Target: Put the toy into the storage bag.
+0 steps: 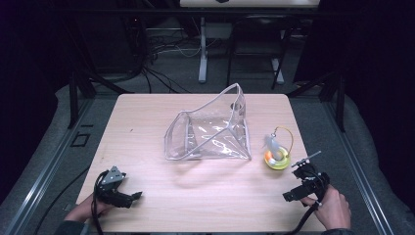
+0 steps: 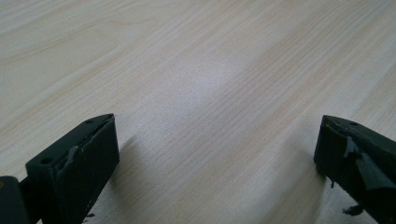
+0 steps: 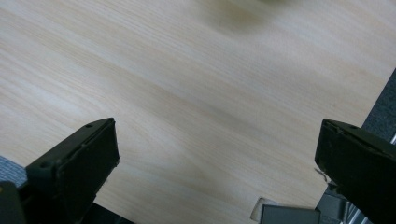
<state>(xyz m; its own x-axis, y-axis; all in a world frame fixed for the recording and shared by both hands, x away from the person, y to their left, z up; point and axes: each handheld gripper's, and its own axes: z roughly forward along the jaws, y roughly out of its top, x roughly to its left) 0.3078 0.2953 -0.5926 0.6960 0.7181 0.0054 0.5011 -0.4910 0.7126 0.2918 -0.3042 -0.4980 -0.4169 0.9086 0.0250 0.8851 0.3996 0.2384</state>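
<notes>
A clear plastic pouch (image 1: 210, 131) stands open in the middle of the wooden table (image 1: 147, 117). To its right sits a small yellow-green toy (image 1: 277, 155) with a white feathery piece and a thin yellow hoop. My left gripper (image 1: 133, 196) rests low at the table's front left, held by a hand, its jaws wide apart over bare wood in the left gripper view (image 2: 217, 163). Just in front of the toy, at the front right, my right gripper (image 1: 288, 196) is also open, with nothing between its fingers (image 3: 217, 163).
The table's front edge runs close under both hands. Beyond the far edge are table legs (image 1: 202, 49), cables and dark stands on a grey floor. Metal rails (image 1: 44, 166) flank the table on both sides. Bare wood lies between the grippers and the pouch.
</notes>
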